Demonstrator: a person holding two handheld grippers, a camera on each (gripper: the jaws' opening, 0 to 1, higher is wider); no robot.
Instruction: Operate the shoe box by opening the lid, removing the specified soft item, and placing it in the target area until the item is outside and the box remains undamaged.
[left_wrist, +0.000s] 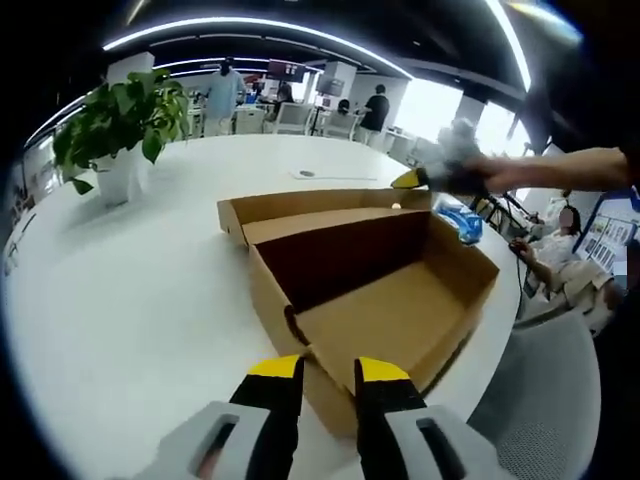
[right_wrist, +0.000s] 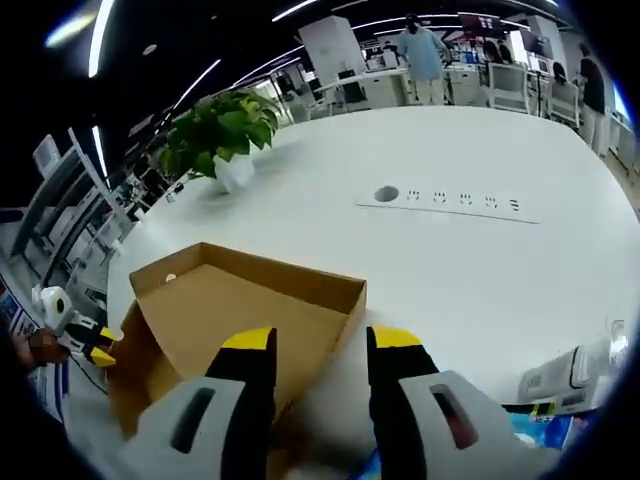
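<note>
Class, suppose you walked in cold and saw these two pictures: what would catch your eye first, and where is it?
The open brown cardboard shoe box lies on the large white round table, its lid folded back and its inside bare. The yellow-tipped left gripper straddles the box's near corner with its jaws apart. At the table's far side stands a leafy green plant in a white pot.

A white tabletop (left_wrist: 150, 290) carries a leafy potted plant (left_wrist: 120, 130) in a white pot. People (left_wrist: 222, 95) stand among office chairs beyond.
</note>
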